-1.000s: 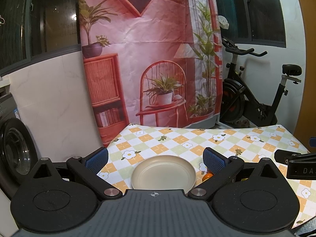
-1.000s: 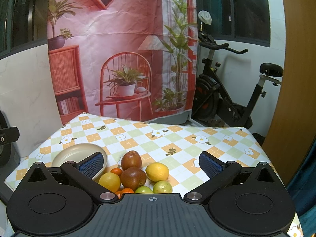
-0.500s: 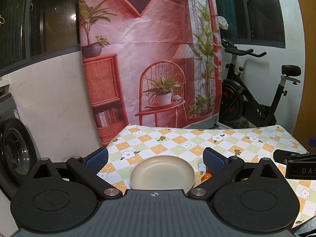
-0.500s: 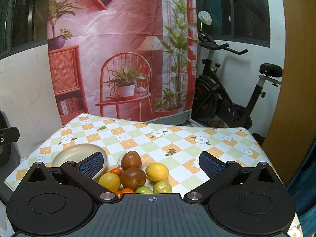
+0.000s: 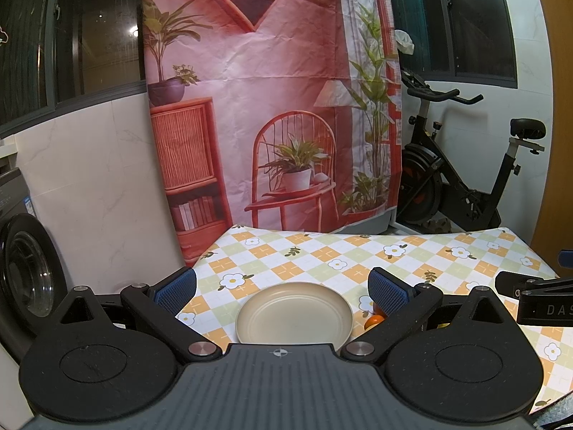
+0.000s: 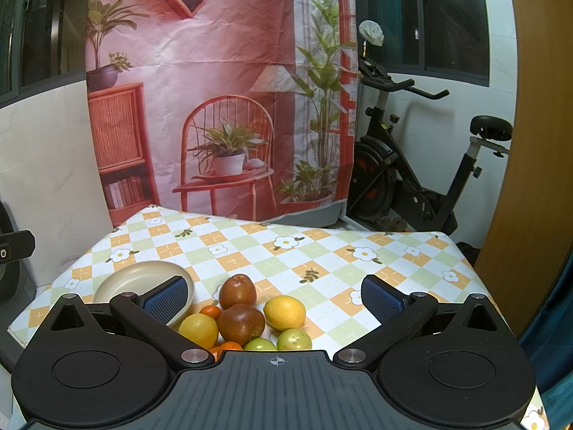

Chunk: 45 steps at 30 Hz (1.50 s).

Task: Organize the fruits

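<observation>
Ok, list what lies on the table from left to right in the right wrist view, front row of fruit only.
Cream plate → yellow-orange citrus → dark red apple → green fruit.

Both wrist views sit low and near over the table (image 5: 322,251), facing the backdrop (image 6: 222,71), sharing the plate (image 5: 293,313).

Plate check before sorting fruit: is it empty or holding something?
Empty: the plate shows only its bare beige inside, and the fruits lie beside it.
</observation>
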Motion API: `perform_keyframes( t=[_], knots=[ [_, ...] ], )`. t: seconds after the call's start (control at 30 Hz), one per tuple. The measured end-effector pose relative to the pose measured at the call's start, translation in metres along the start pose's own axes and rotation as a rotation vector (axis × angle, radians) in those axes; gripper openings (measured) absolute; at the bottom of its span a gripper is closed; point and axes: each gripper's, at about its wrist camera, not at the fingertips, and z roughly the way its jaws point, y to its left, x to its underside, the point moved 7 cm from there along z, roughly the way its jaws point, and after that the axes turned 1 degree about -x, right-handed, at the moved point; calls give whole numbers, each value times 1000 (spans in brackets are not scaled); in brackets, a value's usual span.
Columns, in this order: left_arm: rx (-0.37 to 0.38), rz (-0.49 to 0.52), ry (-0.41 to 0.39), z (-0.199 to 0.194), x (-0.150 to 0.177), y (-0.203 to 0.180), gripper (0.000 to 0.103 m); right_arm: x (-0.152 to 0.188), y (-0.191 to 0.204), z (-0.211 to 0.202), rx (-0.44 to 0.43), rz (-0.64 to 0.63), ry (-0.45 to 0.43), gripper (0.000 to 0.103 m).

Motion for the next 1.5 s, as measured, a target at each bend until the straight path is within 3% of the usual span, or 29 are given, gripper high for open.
perform_keyframes(
  t=[0.47, 0.7, 0.8, 0.87, 0.93, 1.07, 1.23, 1.4, 1.5],
  knots=[
    [10, 5, -7, -2, -2, -4, 103, -1, -1, 0, 1, 2, -4, 103],
    [25, -14, 0, 21, -1, -1, 103, -7, -12, 0, -36, -4, -68, 103],
    [22, -14, 17, 38, 1, -1, 101, -9, -20, 10, -35, -28, -106, 103],
    [28, -1, 31, 51, 2, -4, 90, -10, -27, 24, -39, -37, -114, 103],
    [50, -10, 42, 64, 3, -7, 88, -9, -32, 36, -19, -45, -117, 103],
    [123, -55, 6, 83, 4, -16, 87, -4, -39, 61, -56, -22, -135, 103],
    [160, -61, -38, 101, 13, -29, 87, 9, -39, 89, -65, -33, -114, 103],
    [251, -62, 61, 123, 36, -42, 87, 30, -38, 109, -77, -18, -66, 103],
    [251, -66, 111, 136, 50, -42, 87, 45, -34, 118, -97, -20, -26, 103]
  ],
)
